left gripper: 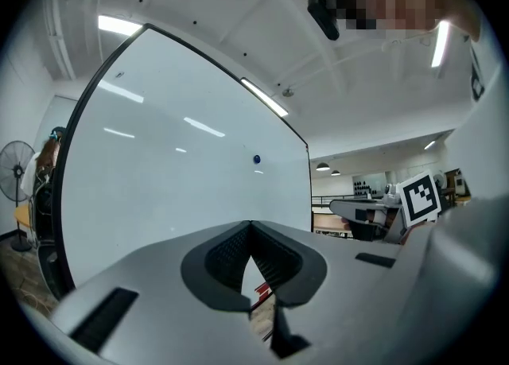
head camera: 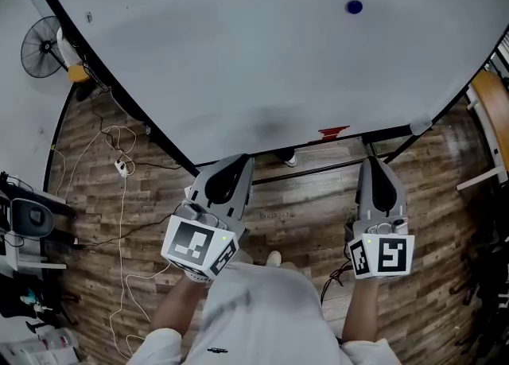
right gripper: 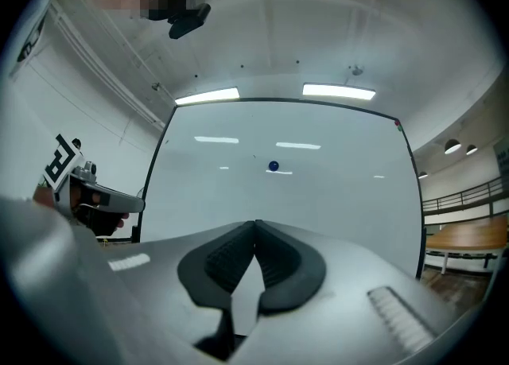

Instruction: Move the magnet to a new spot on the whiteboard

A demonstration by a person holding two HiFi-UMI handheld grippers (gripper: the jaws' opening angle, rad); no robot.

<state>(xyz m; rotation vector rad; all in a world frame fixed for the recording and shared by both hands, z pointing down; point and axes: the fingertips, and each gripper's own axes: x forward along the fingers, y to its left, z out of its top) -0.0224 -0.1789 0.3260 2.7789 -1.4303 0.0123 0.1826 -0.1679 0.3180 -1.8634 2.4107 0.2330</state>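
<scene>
Head view: left tool [head camera: 238,163] and right tool [head camera: 374,166] closed, empty; magnet [head camera: 354,7] on whiteboard [head camera: 238,53].

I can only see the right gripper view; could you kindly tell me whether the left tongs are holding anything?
Observer: No. The left gripper view shows the left gripper with its tongs shut on nothing, and the magnet on the whiteboard ahead.
Operator: Thank you. Is anything along the board's bottom edge?
Observer: Yes. The head view shows a small red item lying there.
Operator: And what is on the floor nearby?
Observer: A standing fan is off the board's left end, and white cables trail over the wooden floor.
</scene>
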